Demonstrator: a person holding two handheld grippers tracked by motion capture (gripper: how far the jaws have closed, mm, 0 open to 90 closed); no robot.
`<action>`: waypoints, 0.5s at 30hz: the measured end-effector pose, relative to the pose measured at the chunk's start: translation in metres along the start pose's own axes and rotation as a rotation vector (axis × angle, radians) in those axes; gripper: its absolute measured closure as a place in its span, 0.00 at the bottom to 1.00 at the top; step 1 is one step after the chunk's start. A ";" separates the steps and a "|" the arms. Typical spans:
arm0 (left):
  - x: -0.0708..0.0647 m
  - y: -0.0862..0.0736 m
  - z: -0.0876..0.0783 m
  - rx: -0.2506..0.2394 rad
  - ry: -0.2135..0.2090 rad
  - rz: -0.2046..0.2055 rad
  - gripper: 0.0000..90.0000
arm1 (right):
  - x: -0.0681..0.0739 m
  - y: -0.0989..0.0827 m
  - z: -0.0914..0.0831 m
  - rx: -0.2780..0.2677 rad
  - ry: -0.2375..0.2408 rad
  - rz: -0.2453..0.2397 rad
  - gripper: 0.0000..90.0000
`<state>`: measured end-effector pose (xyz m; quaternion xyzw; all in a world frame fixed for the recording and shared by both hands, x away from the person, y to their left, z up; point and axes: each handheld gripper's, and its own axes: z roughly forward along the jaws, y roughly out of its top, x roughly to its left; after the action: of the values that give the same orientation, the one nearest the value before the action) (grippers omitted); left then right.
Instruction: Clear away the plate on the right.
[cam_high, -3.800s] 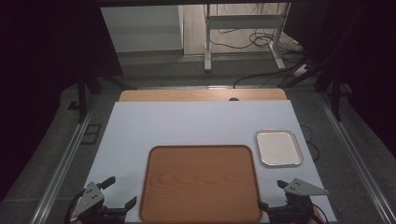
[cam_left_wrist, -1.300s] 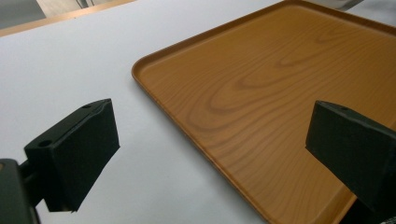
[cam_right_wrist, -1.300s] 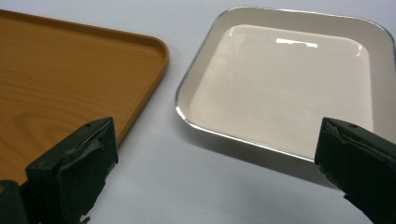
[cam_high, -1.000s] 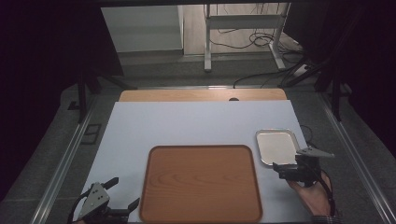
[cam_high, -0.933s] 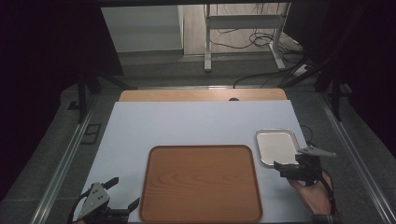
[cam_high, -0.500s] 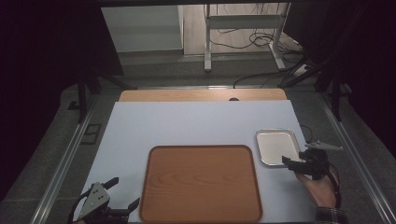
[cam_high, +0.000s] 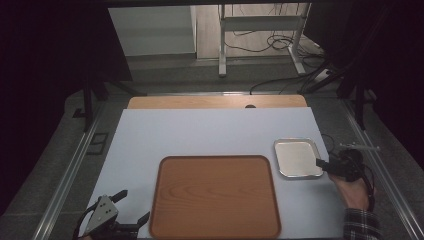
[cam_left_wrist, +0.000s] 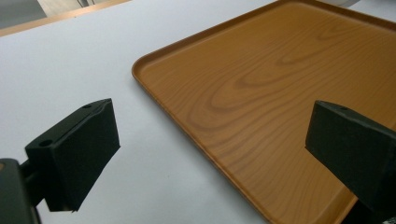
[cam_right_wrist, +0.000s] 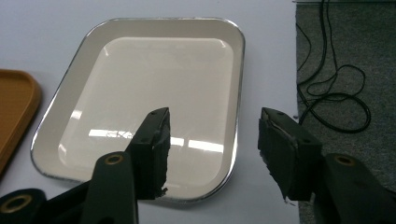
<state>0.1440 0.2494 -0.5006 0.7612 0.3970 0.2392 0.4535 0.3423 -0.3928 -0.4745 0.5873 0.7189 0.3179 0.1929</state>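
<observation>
A small shiny metal tray (cam_high: 297, 157) lies on the white mat, right of a large wooden tray (cam_high: 215, 200). A hand holds my right gripper (cam_high: 322, 162) at the metal tray's right edge. In the right gripper view its jaws straddle the right rim of the metal tray (cam_right_wrist: 159, 79), one over the tray's inside and one outside it; the right gripper (cam_right_wrist: 212, 135) has just been closing, and its pads stand apart from the rim. My left gripper (cam_high: 135, 205) rests wide open at the near left, beside the wooden tray's (cam_left_wrist: 261, 84) left rim, with nothing between its jaws (cam_left_wrist: 215, 140).
The white mat (cam_high: 210, 130) covers the table, with a strip of wooden tabletop (cam_high: 215, 101) behind it. Black cables (cam_right_wrist: 336, 88) lie on the grey floor just right of the mat. Metal rails (cam_high: 70, 175) run along both sides.
The right gripper has travelled from the near right corner to the metal tray's right edge, and its jaws have narrowed around the rim. The left gripper has stayed put.
</observation>
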 end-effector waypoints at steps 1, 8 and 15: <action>0.000 0.000 0.000 0.000 0.000 0.000 0.03 | -0.001 0.002 0.001 0.006 0.000 0.004 0.51; 0.000 0.000 0.000 0.001 0.001 0.000 0.03 | -0.008 0.009 0.015 0.037 -0.007 0.015 0.59; 0.000 0.000 0.000 0.002 0.001 0.001 0.03 | -0.013 0.014 0.032 0.085 0.006 0.045 0.69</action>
<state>0.1443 0.2492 -0.5006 0.7617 0.3970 0.2393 0.4526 0.3759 -0.3968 -0.4895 0.6099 0.7190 0.2932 0.1585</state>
